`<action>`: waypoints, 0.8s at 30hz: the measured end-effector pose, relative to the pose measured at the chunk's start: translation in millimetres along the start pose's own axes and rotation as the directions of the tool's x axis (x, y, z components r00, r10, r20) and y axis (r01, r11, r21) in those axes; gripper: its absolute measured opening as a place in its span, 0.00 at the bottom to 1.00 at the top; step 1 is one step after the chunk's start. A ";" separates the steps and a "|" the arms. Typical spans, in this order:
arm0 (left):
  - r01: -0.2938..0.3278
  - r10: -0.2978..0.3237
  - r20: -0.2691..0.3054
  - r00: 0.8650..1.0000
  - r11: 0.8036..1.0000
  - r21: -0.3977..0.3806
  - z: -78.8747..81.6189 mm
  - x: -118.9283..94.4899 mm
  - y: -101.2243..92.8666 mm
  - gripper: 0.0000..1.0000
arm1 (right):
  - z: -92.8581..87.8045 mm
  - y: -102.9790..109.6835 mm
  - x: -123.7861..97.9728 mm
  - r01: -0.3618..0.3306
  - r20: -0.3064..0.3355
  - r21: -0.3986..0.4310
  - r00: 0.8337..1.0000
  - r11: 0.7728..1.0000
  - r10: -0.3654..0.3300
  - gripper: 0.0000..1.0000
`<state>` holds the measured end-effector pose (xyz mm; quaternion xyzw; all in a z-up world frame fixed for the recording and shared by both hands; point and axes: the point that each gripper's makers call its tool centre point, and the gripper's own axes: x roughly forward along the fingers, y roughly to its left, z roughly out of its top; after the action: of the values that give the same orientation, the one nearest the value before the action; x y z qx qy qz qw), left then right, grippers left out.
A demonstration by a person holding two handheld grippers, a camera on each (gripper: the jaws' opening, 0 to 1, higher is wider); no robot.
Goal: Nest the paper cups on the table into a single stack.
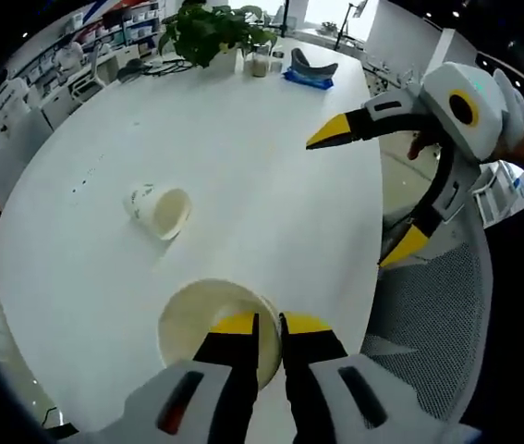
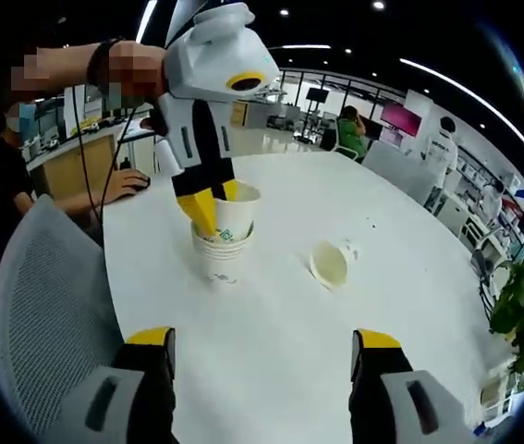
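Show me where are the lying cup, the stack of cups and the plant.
lying cup (image 2: 329,264): right gripper view, inside of its open mouth.
stack of cups (image 2: 221,250): right gripper view, outer wall.
plant (image 1: 211,30): left gripper view, leaves.

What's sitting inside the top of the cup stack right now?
In the right gripper view, a paper cup pinched by the left gripper sits partly inside the cup stack. Its lower part is hidden inside the stack.

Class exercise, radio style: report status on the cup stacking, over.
Left gripper shut on top cup of the stack. Right gripper open, holding nothing. One cup on its side on the table. Nothing in the way.
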<state>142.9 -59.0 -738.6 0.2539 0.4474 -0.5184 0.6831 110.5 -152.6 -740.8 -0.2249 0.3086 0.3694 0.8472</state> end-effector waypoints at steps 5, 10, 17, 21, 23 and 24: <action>-0.004 0.004 0.003 1.000 1.000 0.002 1.5 -2.1 0.3 0.07 | -0.9 -0.6 1.4 0.001 0.001 0.003 1.000 1.000 -0.001 0.78; -0.013 0.013 0.005 1.000 1.000 0.006 1.3 -4.0 3.3 0.08 | -1.8 -0.8 3.4 -0.001 0.000 0.002 1.000 1.000 0.001 0.78; -0.021 0.021 0.012 1.000 1.000 0.009 1.5 -8.9 4.0 0.11 | -2.4 0.7 3.8 -0.003 0.001 0.001 1.000 1.000 0.003 0.78; -0.029 0.029 0.020 0.999 1.000 0.007 3.0 -13.3 2.6 0.12 | -2.2 1.8 3.4 -0.006 0.003 0.001 1.000 1.000 0.006 0.78; -0.035 0.035 0.024 0.999 0.999 0.007 2.7 -16.7 0.1 0.12 | -2.3 2.2 3.2 -0.007 0.001 -0.004 1.000 1.000 0.007 0.78; -0.037 0.037 0.025 0.999 0.999 0.007 3.4 -16.6 0.6 0.12 | -2.1 2.3 3.0 -0.008 0.001 -0.005 1.000 1.000 0.008 0.78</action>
<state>143.6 -53.6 -722.5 0.2581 0.4323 -0.5105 0.6970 109.5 -150.9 -744.8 -0.2258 0.3082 0.3737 0.8452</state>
